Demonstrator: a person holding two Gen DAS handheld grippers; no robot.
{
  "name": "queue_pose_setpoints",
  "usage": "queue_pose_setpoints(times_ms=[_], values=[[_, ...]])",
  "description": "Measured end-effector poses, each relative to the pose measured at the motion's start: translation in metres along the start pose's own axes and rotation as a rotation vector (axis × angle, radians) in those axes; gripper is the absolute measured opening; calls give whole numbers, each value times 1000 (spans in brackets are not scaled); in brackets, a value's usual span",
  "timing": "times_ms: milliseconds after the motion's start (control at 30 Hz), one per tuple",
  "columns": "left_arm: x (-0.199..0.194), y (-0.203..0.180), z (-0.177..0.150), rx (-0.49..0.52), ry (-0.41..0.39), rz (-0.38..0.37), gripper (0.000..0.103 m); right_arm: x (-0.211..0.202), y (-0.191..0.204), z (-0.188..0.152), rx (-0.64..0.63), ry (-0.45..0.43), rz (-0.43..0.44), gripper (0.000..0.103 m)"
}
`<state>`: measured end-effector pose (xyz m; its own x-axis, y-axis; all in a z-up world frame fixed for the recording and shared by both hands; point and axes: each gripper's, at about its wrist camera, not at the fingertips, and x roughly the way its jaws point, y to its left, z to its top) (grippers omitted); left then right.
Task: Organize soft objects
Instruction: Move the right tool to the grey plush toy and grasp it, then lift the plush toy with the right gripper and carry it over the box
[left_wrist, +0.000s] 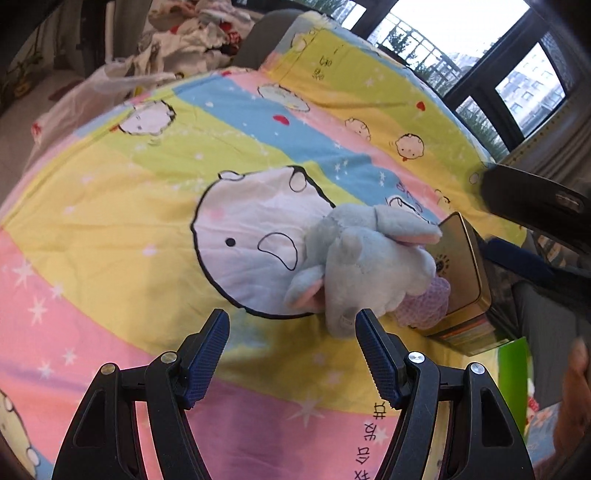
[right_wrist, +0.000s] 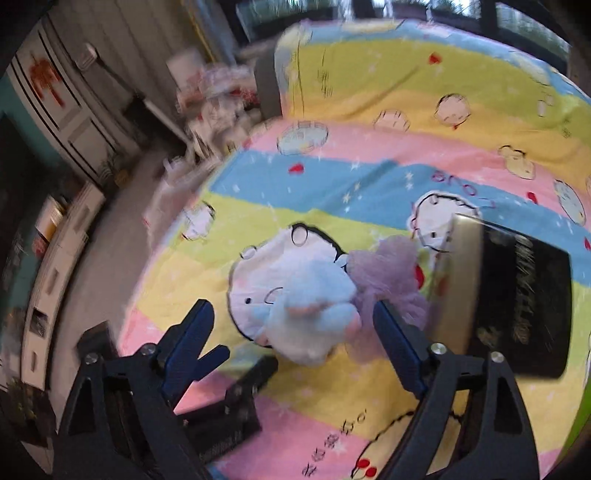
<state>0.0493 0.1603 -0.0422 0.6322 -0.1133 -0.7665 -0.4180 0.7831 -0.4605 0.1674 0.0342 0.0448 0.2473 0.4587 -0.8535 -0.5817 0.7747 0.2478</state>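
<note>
Currently both tongs gape wide, empty: left tongs (left_wrist: 291, 334), right tongs (right_wrist: 293, 325). Blue plush elephant (left_wrist: 364, 266) lies on the bed (left_wrist: 110, 221), touching a purple mesh pouf (left_wrist: 430, 299) beside a gold tin (left_wrist: 463, 266), well inside the edges.

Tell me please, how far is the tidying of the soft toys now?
Nothing looks put away yet. The blue plush elephant and the purple mesh bath sponge lie on the bedspread beside the gold tin box. Nothing is in hand: the left gripper and right gripper have open, empty jaws near the elephant. Picking up and placing both remain.
</note>
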Motion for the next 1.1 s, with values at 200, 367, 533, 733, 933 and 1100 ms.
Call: queue_pose_setpoints(times_ms=[200,367,533,733,933,1100], values=[[12,5,4,-23,22,-47,71,59,-6,20,32,153,-44,82],[16,-3,7,13,21,-85,71,82,-17,17,61,197,-76,81],[25,-4,7,-6,58,-156,71,91,-20,13,46,239,-43,60],[19,-13,1,9,38,-243,58,84,-21,1,44,222,37,56],[-10,-36,-10,136,-43,-227,56,52,-23,-13,53,145,119,56],[-45,-52,-24,233,-101,-262,56,8,-21,-29,51,37,151,56]])
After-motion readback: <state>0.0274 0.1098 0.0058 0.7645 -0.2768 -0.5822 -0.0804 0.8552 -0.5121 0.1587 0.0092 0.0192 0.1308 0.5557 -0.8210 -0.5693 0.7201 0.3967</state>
